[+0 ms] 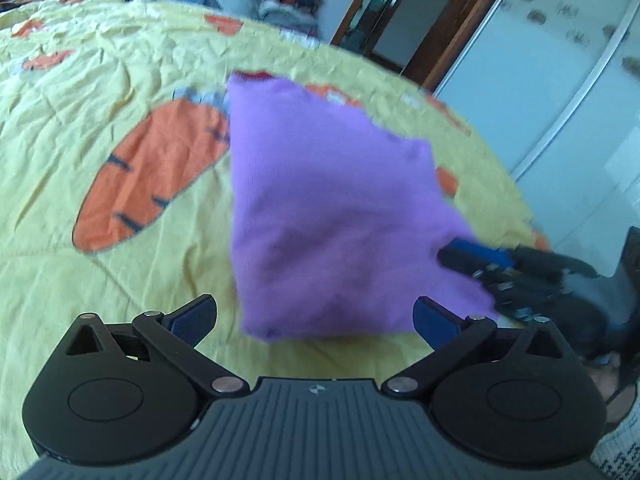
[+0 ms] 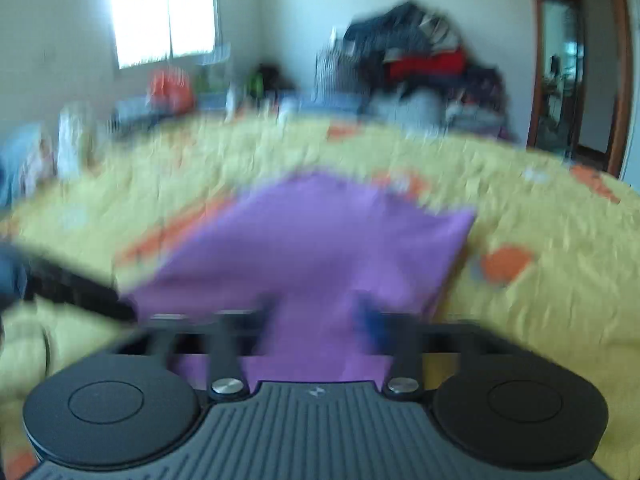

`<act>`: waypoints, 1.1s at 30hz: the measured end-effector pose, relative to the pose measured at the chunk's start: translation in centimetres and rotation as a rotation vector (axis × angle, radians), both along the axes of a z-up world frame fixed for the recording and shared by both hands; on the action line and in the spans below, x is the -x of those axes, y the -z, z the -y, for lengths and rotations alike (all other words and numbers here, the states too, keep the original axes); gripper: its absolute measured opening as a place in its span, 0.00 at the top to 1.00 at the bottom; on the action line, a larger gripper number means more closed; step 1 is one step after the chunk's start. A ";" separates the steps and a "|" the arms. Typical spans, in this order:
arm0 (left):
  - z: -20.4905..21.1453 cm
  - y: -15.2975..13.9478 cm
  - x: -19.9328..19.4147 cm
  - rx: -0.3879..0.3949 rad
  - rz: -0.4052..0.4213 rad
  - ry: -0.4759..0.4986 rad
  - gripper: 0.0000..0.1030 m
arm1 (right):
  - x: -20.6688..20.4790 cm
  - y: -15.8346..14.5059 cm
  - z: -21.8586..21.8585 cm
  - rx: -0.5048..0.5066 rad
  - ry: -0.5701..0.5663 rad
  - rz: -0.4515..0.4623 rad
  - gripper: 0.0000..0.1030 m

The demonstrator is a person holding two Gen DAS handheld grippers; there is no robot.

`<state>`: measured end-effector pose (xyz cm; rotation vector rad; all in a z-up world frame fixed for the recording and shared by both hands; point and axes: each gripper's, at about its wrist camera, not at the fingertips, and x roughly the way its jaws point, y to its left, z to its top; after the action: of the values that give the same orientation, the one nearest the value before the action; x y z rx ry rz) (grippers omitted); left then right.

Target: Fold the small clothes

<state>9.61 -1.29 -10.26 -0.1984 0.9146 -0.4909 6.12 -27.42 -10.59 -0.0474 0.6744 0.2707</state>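
A folded garment [image 1: 332, 216] is laid on the bedspread [image 1: 120, 288]. The left gripper [image 1: 314, 318] is held just before its near edge, the right gripper [image 1: 452, 256] at its right corner. A heap of clothes [image 2: 424, 60] is piled behind the bed, a doorway [image 2: 576, 76] to its right.

Left gripper [image 1: 314, 318] angled downward, fingers [image 1: 196, 314] spread wide, nothing pinched. Right gripper [image 2: 320, 312] angled downward, blurred, fingers [image 2: 370, 314] narrowed around purple cloth [image 2: 320, 248]; contact unclear. Bit of hand [image 1: 608, 380] beside right gripper.
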 end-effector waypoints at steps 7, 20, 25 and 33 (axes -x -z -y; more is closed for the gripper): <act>-1.5 0.0 0.9 0.021 0.011 -0.049 0.00 | 0.3 -0.9 2.0 -0.081 0.125 0.003 0.81; 1.6 0.9 -2.8 0.067 -0.020 0.113 0.02 | 2.1 0.2 0.9 0.038 0.058 -0.034 0.82; 0.7 1.3 -0.1 -0.031 0.012 0.101 0.00 | 2.8 -0.6 1.5 -0.018 0.103 -0.017 0.80; 1.2 -0.9 0.5 0.089 0.088 0.118 0.00 | -0.7 0.2 0.8 0.039 0.158 -0.007 0.56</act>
<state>9.11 -2.50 -9.33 -0.2025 0.8220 -0.6450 6.78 -28.27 -10.80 -0.0309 0.6863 0.1061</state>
